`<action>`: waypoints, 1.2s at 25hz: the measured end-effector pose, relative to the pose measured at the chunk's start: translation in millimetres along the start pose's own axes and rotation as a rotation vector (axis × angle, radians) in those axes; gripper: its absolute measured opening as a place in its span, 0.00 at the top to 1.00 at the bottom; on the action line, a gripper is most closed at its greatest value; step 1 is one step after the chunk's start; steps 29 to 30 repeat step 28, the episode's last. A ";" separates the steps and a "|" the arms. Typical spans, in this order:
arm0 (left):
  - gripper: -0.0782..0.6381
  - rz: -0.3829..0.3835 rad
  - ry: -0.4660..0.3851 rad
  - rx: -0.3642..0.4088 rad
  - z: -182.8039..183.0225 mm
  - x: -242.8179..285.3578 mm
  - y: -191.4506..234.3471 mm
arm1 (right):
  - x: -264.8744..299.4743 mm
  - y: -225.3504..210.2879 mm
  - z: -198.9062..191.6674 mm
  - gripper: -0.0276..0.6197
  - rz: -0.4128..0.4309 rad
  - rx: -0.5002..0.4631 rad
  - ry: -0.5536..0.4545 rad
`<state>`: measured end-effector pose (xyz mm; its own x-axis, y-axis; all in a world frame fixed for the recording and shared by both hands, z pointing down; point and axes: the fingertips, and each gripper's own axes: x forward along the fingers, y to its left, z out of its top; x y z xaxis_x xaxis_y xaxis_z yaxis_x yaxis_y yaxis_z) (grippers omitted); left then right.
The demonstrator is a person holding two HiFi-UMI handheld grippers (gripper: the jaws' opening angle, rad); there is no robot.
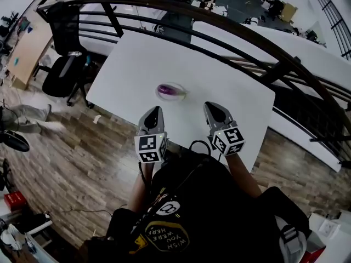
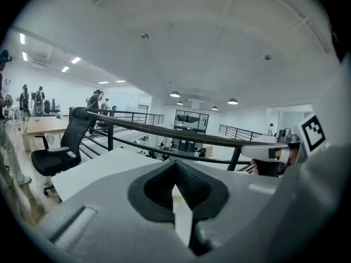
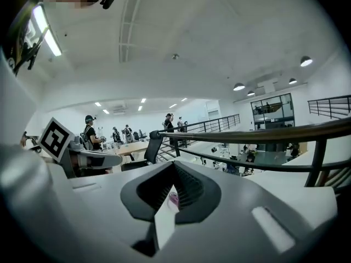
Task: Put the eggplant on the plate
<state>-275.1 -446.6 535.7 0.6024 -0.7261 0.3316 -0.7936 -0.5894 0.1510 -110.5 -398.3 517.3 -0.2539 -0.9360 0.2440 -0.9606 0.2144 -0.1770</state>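
Floor (image 1: 66,163): brown wood, all around and under the table.
Table (image 1: 164,53): white and flat, with four corners.
Railing (image 1: 219,15): dark bars that curve along the table's far edge.
Chair (image 1: 63,73): black, on wheels, on the floor near the table's left corner.
Left gripper (image 1: 156,110): held up over the table's near edge and pointing across the table. Its jaws are pressed together with nothing in them.
Right gripper (image 1: 213,109): just beside the left one, over the same near edge. Its jaws are also closed tight and hold nothing.
Plate (image 1: 184,94): pale and small, about the middle of the table, a bit closer to the near edge.
Eggplant (image 1: 167,90): purple, lying on the plate, well apart from both grippers.
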 end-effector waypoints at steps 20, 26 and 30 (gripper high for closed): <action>0.88 -0.027 0.027 -0.004 -12.3 -18.4 -23.9 | -8.8 23.5 -21.6 0.95 0.074 0.013 0.069; 0.88 -0.040 0.043 -0.014 -14.7 -25.7 -27.8 | -10.7 28.5 -27.1 0.95 0.089 0.024 0.079; 0.88 -0.047 0.046 -0.019 -15.9 -27.9 -30.2 | -11.4 30.5 -29.7 0.95 0.093 0.028 0.082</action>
